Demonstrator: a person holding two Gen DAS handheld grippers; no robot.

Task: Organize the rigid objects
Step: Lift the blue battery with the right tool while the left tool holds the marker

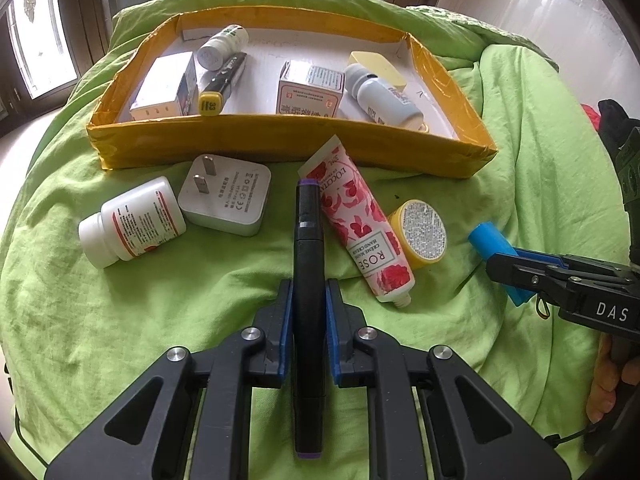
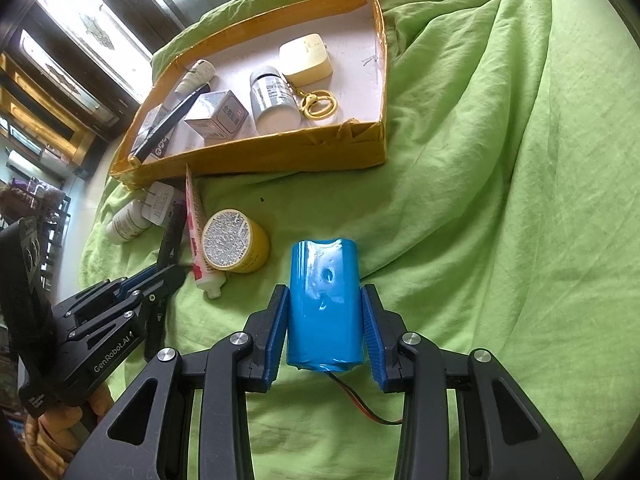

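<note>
A yellow-taped cardboard tray [image 1: 280,140] lies on the green bedspread and holds boxes, bottles and a marker. My left gripper [image 1: 308,296] is shut on a black marker [image 1: 307,240] with purple ends, in front of the tray. My right gripper [image 2: 325,316] is shut on a blue battery cylinder [image 2: 324,304] with a red and black wire; it also shows in the left wrist view [image 1: 494,248]. Loose on the cloth lie a rose hand cream tube [image 1: 360,224], a yellow tin [image 1: 424,234], a white plug adapter [image 1: 226,198] and a white pill bottle [image 1: 132,222].
Inside the tray [image 2: 376,60] are a cream case with a gold clasp [image 2: 306,60], a grey bottle [image 2: 272,100], a small carton [image 2: 218,118] and a black marker [image 2: 168,128]. Rumpled green bedspread [image 2: 500,200] spreads to the right. Windows and wooden frames stand behind.
</note>
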